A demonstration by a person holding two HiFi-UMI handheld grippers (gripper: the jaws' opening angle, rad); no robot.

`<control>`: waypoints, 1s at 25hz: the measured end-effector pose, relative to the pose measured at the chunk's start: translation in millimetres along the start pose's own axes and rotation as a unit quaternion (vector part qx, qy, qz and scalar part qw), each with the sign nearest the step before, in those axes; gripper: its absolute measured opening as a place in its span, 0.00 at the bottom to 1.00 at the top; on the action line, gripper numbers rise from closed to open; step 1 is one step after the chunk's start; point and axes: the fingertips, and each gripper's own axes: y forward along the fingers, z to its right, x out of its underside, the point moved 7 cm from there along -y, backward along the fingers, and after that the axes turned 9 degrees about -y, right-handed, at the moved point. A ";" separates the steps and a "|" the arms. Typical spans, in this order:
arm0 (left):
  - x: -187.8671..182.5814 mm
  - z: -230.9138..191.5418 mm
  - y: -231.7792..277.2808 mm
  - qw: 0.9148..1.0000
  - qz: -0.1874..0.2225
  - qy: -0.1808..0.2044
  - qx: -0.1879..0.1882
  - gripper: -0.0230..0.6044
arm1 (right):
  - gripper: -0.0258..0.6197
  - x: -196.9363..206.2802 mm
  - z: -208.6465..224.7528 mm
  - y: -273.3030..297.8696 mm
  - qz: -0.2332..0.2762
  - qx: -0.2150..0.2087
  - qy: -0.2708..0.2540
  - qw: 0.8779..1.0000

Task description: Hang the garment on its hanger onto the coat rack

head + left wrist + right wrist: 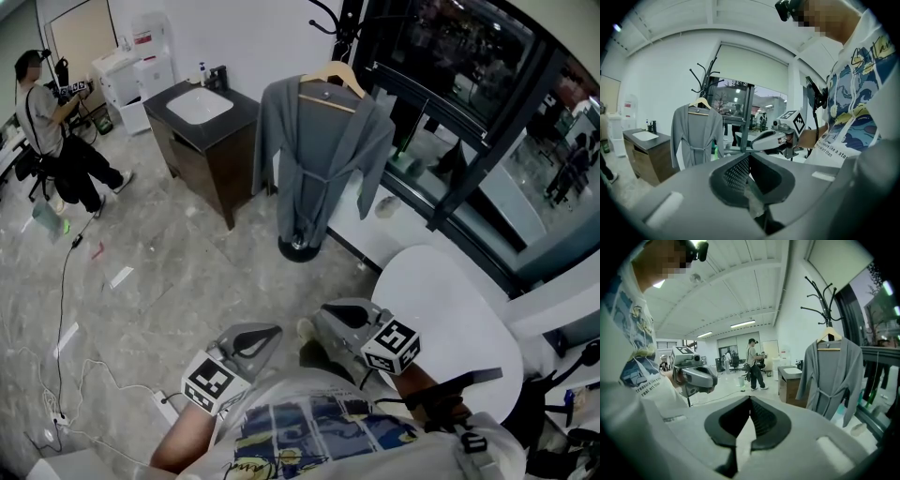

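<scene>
- The grey robe [319, 159] hangs on its wooden hanger [333, 75] from the black coat rack [351, 28], so the hanging looks done.
- What remains, I judge, is to check that the hook sits fully over its peg, without nudging the robe.
- The left gripper [270, 331] and right gripper [330, 309] are low, close to the person's torso, well apart from the rack and pointing towards it.
- Both sets of fingers are clenched together on nothing.
</scene>
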 end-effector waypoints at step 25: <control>2.8 8.6 10.6 1.000 -0.006 -0.002 0.006 0.04 | 0.04 -4.2 -10.5 -11.6 0.000 -0.005 -0.051 0.999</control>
